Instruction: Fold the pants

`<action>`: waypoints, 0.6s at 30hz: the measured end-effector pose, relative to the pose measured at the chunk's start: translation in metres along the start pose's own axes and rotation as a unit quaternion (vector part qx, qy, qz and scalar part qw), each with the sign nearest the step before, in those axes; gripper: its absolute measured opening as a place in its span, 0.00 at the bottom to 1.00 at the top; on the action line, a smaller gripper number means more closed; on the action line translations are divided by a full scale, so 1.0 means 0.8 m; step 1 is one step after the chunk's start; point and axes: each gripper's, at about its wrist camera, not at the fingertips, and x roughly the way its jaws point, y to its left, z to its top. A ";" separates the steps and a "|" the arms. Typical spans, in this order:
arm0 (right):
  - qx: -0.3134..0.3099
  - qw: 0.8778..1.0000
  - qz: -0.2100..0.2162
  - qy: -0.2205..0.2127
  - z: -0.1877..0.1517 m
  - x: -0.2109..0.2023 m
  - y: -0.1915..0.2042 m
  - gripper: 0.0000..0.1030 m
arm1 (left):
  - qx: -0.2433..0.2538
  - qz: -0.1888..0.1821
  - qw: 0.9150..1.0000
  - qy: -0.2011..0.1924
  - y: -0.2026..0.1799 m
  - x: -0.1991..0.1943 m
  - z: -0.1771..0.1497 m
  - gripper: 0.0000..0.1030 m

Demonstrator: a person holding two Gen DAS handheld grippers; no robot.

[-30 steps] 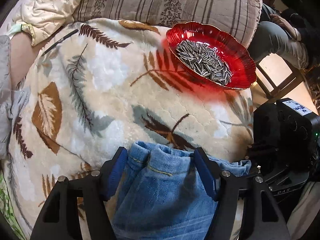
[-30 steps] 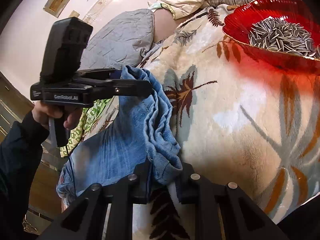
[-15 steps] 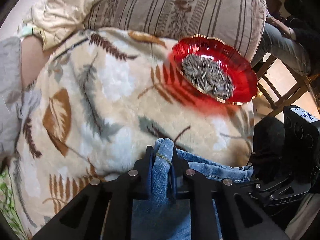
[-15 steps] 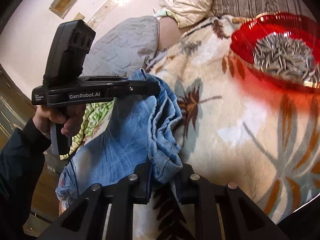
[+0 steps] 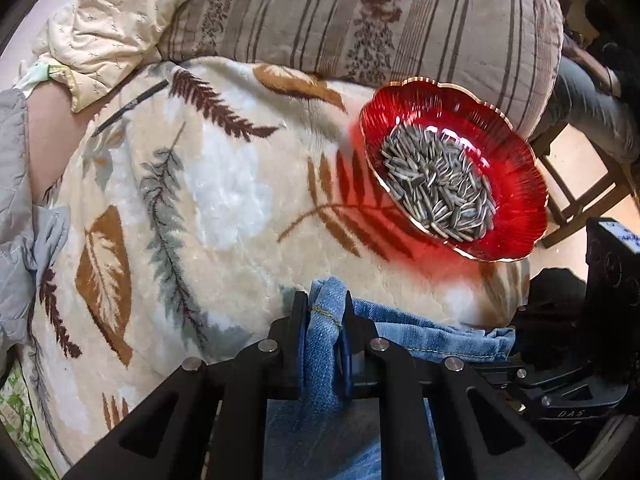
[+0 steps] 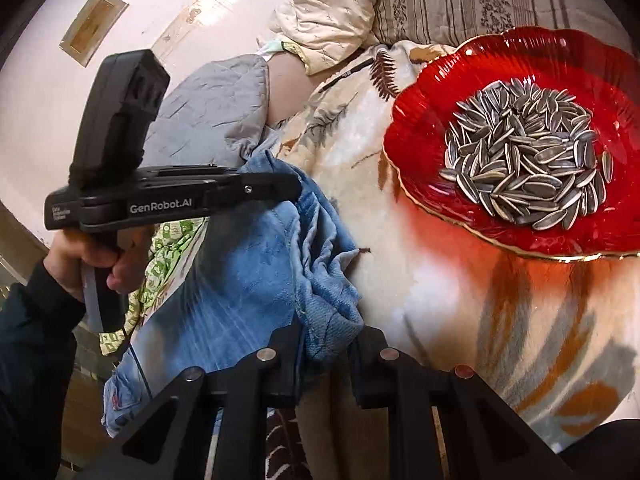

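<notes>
- the pants, blue denim, lie bunched at the near edge of the leaf-print blanket, hanging off toward the left in the right wrist view.
- the left gripper is clamped on a hemmed fold of denim; the right gripper pinches another bunched edge, jaws nearly together on cloth.
- denim looks soft but fairly heavy and limp; it likely sags between grips, so hems or seams are the better holds.
- the long axis seems to run from the grippers down over the blanket edge; waistband or cuff, i cannot tell.
- the red bowl of sunflower seeds sits near.
</notes>
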 end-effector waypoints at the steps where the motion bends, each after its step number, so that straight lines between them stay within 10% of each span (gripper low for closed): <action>1: -0.011 1.000 -0.003 -0.006 0.000 -0.004 0.005 0.18 | -0.004 -0.002 1.000 -0.008 0.001 -0.010 -0.001 0.14; 7: -0.107 0.991 -0.029 -0.078 -0.007 -0.043 0.071 0.18 | -0.056 -0.032 0.994 -0.085 0.018 -0.098 -0.038 0.14; 12: -0.235 0.960 -0.056 -0.142 -0.036 -0.065 0.169 0.18 | -0.111 -0.048 0.982 -0.145 0.053 -0.168 -0.116 0.14; 18: -0.363 0.924 -0.026 -0.119 -0.092 -0.029 0.273 0.17 | -0.193 -0.050 0.966 -0.162 0.110 -0.191 -0.241 0.15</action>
